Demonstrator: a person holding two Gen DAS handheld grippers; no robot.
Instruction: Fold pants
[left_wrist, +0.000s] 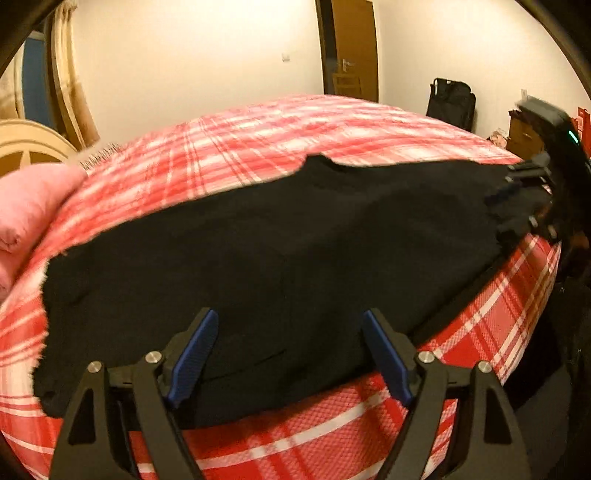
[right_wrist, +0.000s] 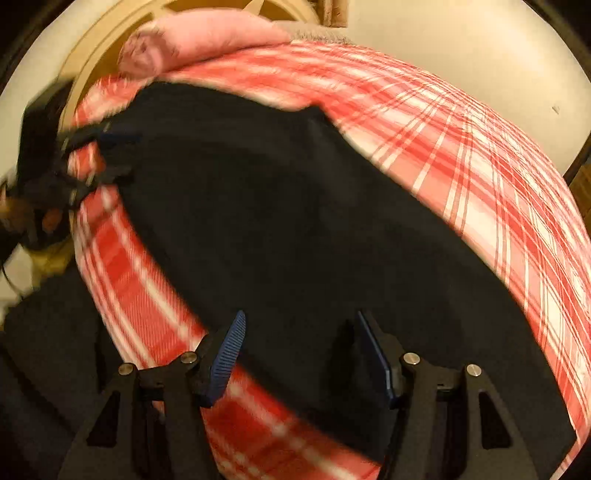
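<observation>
Black pants lie spread flat along the near edge of a bed with a red and white plaid cover. My left gripper is open just above the pants' near edge, its blue pads wide apart with nothing between them. My right gripper is open too, hovering over the other end of the pants. In the left wrist view the right gripper shows blurred at the far right end of the pants. In the right wrist view the left gripper shows blurred at the far left.
A pink pillow lies at the bed's head beside a cream headboard. A wooden door, a black bag and a wooden dresser stand by the far wall. Dark clothing of a person fills the space beside the bed.
</observation>
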